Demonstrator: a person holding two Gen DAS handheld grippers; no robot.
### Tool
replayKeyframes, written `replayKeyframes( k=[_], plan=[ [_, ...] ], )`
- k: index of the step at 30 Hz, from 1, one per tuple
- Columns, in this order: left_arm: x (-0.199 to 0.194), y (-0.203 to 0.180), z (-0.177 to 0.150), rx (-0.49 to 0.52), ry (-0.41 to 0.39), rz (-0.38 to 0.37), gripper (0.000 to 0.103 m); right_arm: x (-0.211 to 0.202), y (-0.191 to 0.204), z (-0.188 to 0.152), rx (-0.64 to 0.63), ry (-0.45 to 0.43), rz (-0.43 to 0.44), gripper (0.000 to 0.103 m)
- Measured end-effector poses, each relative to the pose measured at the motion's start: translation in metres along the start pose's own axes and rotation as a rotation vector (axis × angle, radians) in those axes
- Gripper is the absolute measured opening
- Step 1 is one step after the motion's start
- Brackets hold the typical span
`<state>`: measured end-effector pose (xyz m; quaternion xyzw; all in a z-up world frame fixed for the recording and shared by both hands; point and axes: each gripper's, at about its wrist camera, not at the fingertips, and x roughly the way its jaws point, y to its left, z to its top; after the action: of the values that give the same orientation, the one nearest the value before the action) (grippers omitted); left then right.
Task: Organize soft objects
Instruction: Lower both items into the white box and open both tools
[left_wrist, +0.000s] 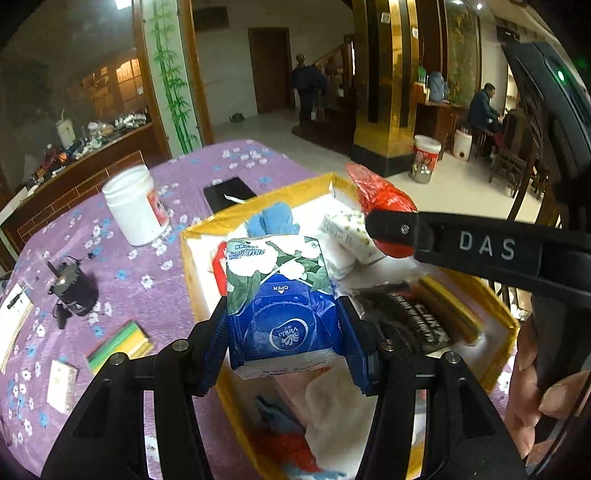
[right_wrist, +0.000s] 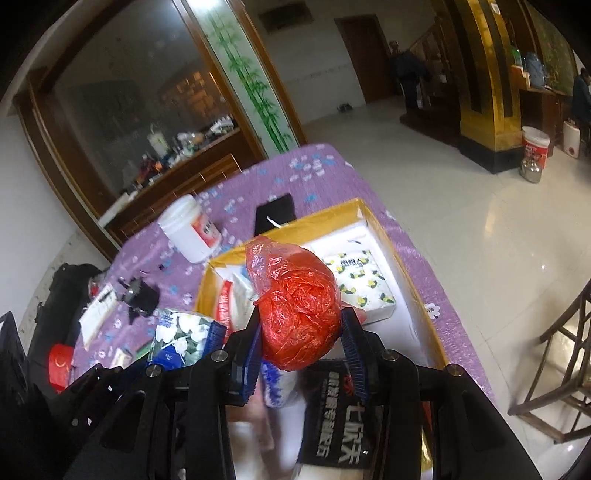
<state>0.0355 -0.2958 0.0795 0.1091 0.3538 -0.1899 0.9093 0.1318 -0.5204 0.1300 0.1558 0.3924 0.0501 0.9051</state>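
My left gripper (left_wrist: 282, 332) is shut on a blue-and-white Vinda tissue pack (left_wrist: 277, 295), held above the yellow-rimmed box (left_wrist: 207, 229). My right gripper (right_wrist: 301, 339) is shut on a crumpled red plastic bag (right_wrist: 299, 310), also over the box (right_wrist: 332, 210). In the left wrist view the right gripper's arm reaches in from the right with the red bag (left_wrist: 376, 192) at its tip. Inside the box lie a lemon-print tissue pack (right_wrist: 364, 284), a blue cloth (left_wrist: 273, 218), a black printed packet (left_wrist: 413, 317) and white soft things.
The box stands on a purple flowered tablecloth (left_wrist: 155, 295). A white jar (left_wrist: 135, 206), a black phone (left_wrist: 229, 192), a small black device (left_wrist: 74, 291), a green-yellow sponge (left_wrist: 118, 347) and a small white pack (left_wrist: 62, 384) lie left of it. A wooden chair (right_wrist: 554, 369) stands off the table's right edge.
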Motion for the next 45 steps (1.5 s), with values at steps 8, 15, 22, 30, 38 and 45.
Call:
replayKeyframes(
  k=[8, 15, 22, 30, 38, 45],
  plan=[
    [0.018, 0.001, -0.005, -0.030, 0.066, -0.058, 0.054, 0.029, -0.006, -0.004, 0.010, 0.083, -0.033, 0.044],
    [0.008, 0.002, -0.003, -0.050, 0.056, -0.086, 0.059, 0.016, -0.012, -0.006, 0.042, 0.050, -0.030, 0.058],
    [-0.008, 0.004, -0.004, -0.050, 0.033, -0.098, 0.062, -0.008, -0.007, -0.009, 0.054, 0.003, 0.011, 0.059],
    [-0.028, 0.017, -0.013, -0.056, 0.021, -0.116, 0.062, -0.036, 0.014, -0.025, 0.045, -0.041, 0.094, 0.064],
    [-0.045, 0.040, -0.032, -0.079, 0.020, -0.118, 0.062, -0.038, 0.052, -0.044, -0.011, -0.019, 0.147, 0.065],
    [-0.055, 0.071, -0.052, -0.128, 0.021, -0.105, 0.062, -0.029, 0.088, -0.056, -0.076, 0.021, 0.173, 0.065]
  ],
)
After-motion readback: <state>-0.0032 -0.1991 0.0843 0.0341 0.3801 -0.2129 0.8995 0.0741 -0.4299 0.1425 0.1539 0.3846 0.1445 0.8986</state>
